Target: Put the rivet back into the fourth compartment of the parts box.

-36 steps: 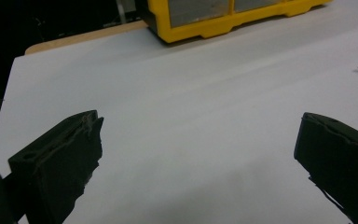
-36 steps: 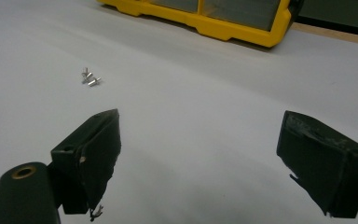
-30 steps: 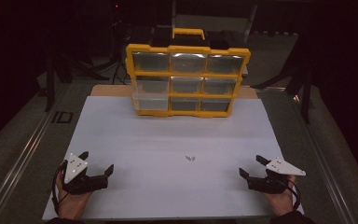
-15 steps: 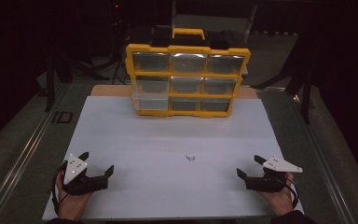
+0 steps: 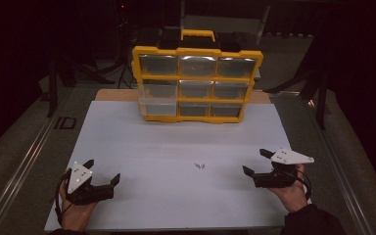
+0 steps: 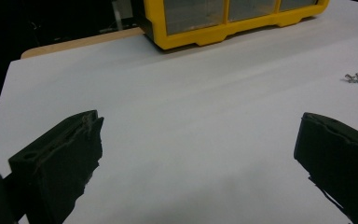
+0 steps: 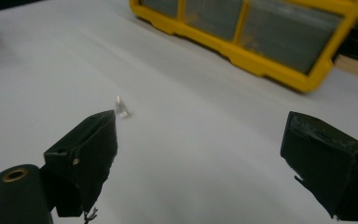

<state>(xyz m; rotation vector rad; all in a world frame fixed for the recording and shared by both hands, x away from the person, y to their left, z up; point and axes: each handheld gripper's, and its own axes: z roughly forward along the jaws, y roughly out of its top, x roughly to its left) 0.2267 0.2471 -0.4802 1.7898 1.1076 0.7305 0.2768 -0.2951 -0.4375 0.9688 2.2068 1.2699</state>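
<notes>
High view: right gripper (image 5: 255, 162) has slid a bit toward 9 o'clock since a second ago, closing on the small metal screws (image 5: 199, 166) at table centre; not touching yet, a clear gap remains. Left gripper (image 5: 102, 170) unchanged, parked at 7 o'clock on the white table (image 5: 176, 142). Both sets of jaws spread wide, nothing held. Yellow drawer organizer (image 5: 196, 83) stands at 12 o'clock, untouched, one lower-left drawer pulled out slightly. Screws sit between the two grippers, nearer the right one.

Left gripper view: jaws wide apart, empty, left gripper (image 6: 196, 154) over bare table (image 6: 168, 116). Screws (image 6: 357, 77) show at 2 o'clock as a small cluster, shape clearer here than from above. Organizer base (image 6: 223, 28) at 12 o'clock.

Right gripper view: right gripper (image 7: 200, 149) jaws wide, empty. Screws (image 7: 121, 108) lie just past the tip of the left-hand jaw, around 11 o'clock, blurred; the closeness reads better here than overhead. Organizer (image 7: 261, 32) runs across 1 o'clock.
</notes>
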